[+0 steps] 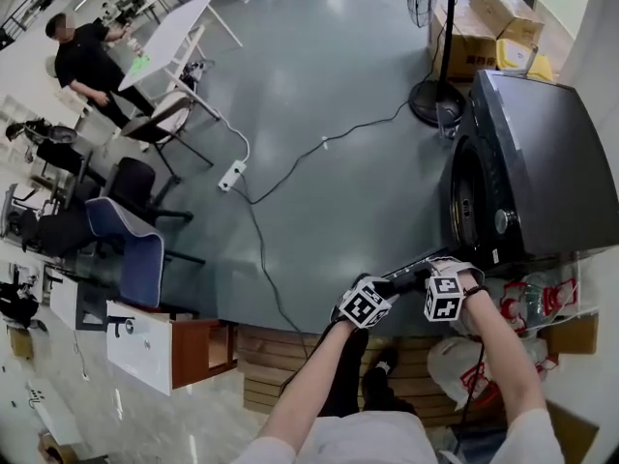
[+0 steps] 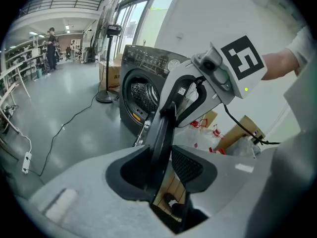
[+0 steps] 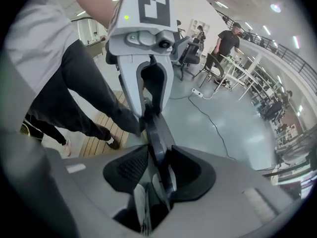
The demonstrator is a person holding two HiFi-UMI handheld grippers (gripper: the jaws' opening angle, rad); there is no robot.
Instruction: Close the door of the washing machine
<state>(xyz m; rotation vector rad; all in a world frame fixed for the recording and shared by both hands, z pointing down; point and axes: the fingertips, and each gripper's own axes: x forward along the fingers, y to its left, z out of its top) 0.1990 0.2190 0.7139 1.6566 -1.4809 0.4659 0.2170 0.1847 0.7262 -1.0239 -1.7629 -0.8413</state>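
Observation:
A dark grey washing machine (image 1: pixel 542 153) stands at the right, its round drum opening (image 1: pixel 472 201) uncovered. Its door (image 1: pixel 411 271) hangs open and shows edge-on as a black slab. Both grippers sit on the door's free edge, facing each other. My left gripper (image 1: pixel 387 288) has the door (image 2: pixel 166 128) running between its jaws, shut on it (image 2: pixel 161 155). My right gripper (image 1: pixel 435 276) grips the same door edge (image 3: pixel 157 133) from the other side (image 3: pixel 158 155). In the left gripper view the machine (image 2: pixel 143 83) lies just beyond the door.
A fan stand (image 1: pixel 435 100) and cardboard boxes (image 1: pixel 484 22) stand behind the machine. A power strip with a cable (image 1: pixel 232 175) lies on the grey floor. Chairs (image 1: pixel 126 240), a white table (image 1: pixel 174 32) and a person (image 1: pixel 87 61) are far left. Plastic bags (image 1: pixel 527 298) lie beside the machine.

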